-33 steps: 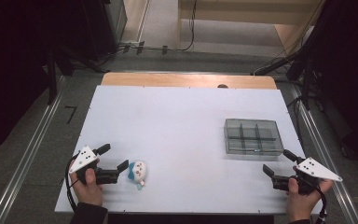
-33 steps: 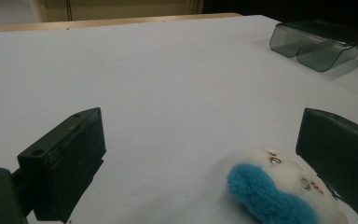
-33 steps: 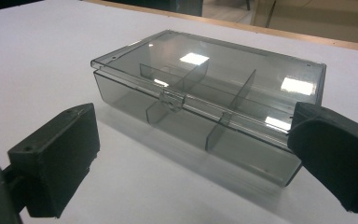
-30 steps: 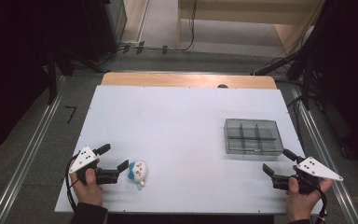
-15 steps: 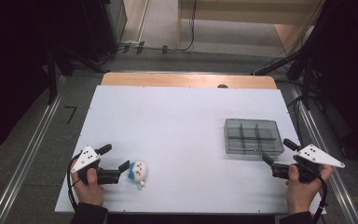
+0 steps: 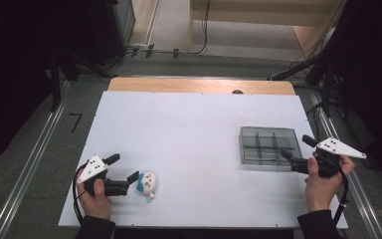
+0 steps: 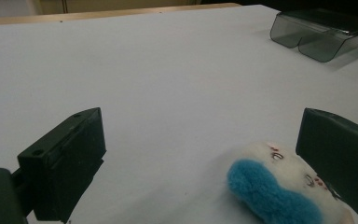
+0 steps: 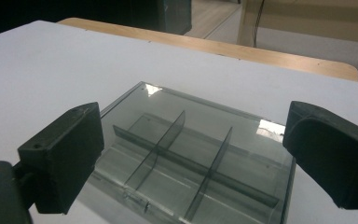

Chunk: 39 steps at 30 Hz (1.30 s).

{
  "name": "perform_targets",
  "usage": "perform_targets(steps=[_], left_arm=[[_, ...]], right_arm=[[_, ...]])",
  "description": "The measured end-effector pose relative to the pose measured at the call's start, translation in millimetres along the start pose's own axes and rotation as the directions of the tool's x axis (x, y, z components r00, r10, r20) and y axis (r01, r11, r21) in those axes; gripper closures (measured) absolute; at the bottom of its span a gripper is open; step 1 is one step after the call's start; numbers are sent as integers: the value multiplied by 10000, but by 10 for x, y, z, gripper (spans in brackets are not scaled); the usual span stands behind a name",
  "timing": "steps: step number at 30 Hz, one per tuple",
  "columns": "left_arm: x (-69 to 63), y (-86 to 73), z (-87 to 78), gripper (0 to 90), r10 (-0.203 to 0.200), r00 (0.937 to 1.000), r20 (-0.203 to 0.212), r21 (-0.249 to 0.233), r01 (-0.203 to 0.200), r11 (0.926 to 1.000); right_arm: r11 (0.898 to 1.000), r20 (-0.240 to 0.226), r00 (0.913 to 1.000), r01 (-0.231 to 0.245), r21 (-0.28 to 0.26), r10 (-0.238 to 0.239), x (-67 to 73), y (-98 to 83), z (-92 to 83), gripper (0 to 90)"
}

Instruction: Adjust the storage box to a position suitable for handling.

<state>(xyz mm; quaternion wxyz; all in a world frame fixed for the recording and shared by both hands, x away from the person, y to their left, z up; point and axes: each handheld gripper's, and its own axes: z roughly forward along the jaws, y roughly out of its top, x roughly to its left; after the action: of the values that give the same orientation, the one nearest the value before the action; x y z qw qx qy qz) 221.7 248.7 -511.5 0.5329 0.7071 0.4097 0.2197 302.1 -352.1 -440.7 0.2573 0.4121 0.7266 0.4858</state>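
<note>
Near the front edge of the white tabletop (image 6: 189, 124), the left gripper (image 6: 122, 174) has its jaws apart, a small plush toy (image 6: 147, 183) lying just beside one jaw. The right gripper (image 6: 294, 152), jaws also apart, faces the near side of a clear divided box (image 6: 268, 145). Bare tabletop lies between toy and box, with nothing in the way.

Between the left gripper (image 6: 123, 174) jaws a soft toy (image 7: 284, 189) was seen: off-white plush cloth with a fuzzy blue patch, matt, nearly touching the right-hand jaw. Jaw pads were moulded black plastic, matt, faintly textured. Ahead of the right gripper (image 6: 294, 151) a divided box (image 8: 196, 158) was seen: smoky translucent plastic, smooth, glossy, with highlights on its far rim. The table top (image 6: 189, 124) was rendered smooth, white, matt, with bare wood at its far edge.
</note>
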Motion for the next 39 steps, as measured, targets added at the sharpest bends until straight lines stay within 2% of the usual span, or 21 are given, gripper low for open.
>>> perform_targets(steps=[3, 6, 7, 10, 11, 13, 14, 15, 16, 17, 20, 23, 26, 28, 29, 35, 38, 39], left_arm=[[0, 1, 3, 10, 17, 10000, 11, 19, -17, 10000], [0, 1, 5, 9, 7, 10000, 17, 23, -7, 10000], [1, 2, 5, 10, 7, 10000, 17, 29, -7, 10000], [-1, 2, 11, 10, 8, 10000, 53, 13, -8, 10000], [-1, 2, 13, 9, 8, 10000, 76, 24, -8, 10000], [0, 5, 18, 10, 47, 9999, 132, 113, -49, 9999], [0, 6, 22, 10, 81, 9999, 151, 161, -83, 9998], [-1, 7, 27, 10, 84, 9998, 161, 180, -87, 9998], [-2, 8, 29, 10, 73, 9998, 174, 232, -77, 9997], [-1, 9, 31, 10, 73, 9998, 181, 264, -78, 9996], [2, 7, 30, 10, 36, 9998, 213, 243, -41, 9997], [3, 7, 35, 10, 26, 9997, 236, 243, -32, 9997], [5, 8, 38, 10, 38, 9997, 248, 275, -44, 9996], [8, 9, 40, 10, 38, 9997, 255, 288, -45, 9996], [8, 9, 41, 10, 22, 9996, 266, 297, -30, 9996], [10, 8, 46, 10, -16, 9996, 284, 312, 7, 9995], [11, 8, 46, 10, -31, 9995, 305, 299, 22, 9995], [12, 8, 45, 10, -34, 9995, 305, 313, 25, 9995]], right_arm=[[9998, -192, 9997, -141, 104, 143, -68, 51, 56, 57], [9996, -113, 9998, -130, 231, 133, -109, 84, 92, 82], [9994, -169, 9997, -183, 299, 188, -158, 110, 120, 121], [9991, -352, 9989, -305, 309, 316, -234, 125, 152, 160], [9989, -364, 9987, -357, 306, 369, -262, 123, 167, 203], [9985, -339, 9985, -420, 358, 432, -290, 122, 183, 235], [9975, -74, 9989, -459, 538, 464, -346, 125, 218, 314], [9975, -74, 9989, -459, 538, 464, -346, 125, 218, 314], [9959, 143, 9986, -520, 745, 511, -401, 126, 249, 406], [9959, 143, 9986, -520, 745, 511, -401, 126, 249, 406], [9906, 439, 9961, -812, 1098, 768, -517, 87, 252, 547], [9883, 615, 9941, -966, 1181, 898, -577, 61, 237, 591], [9860, 778, 9908, -1196, 1159, 1110, -667, 15, 208, 688], [9855, 1124, 9871, -1269, 1129, 1142, -710, -30, 201, 720], [9828, 1126, 9855, -1406, 1200, 1272, -761, -82, 214, 781], [9733, 1104, 9843, -1550, 1694, 1375, -855, -196, 300, 868], [9574, 1401, 9728, -2098, 1982, 1842, -922, -273, 391, 866], [9574, 1401, 9728, -2098, 1982, 1842, -922, -273, 391, 866]])
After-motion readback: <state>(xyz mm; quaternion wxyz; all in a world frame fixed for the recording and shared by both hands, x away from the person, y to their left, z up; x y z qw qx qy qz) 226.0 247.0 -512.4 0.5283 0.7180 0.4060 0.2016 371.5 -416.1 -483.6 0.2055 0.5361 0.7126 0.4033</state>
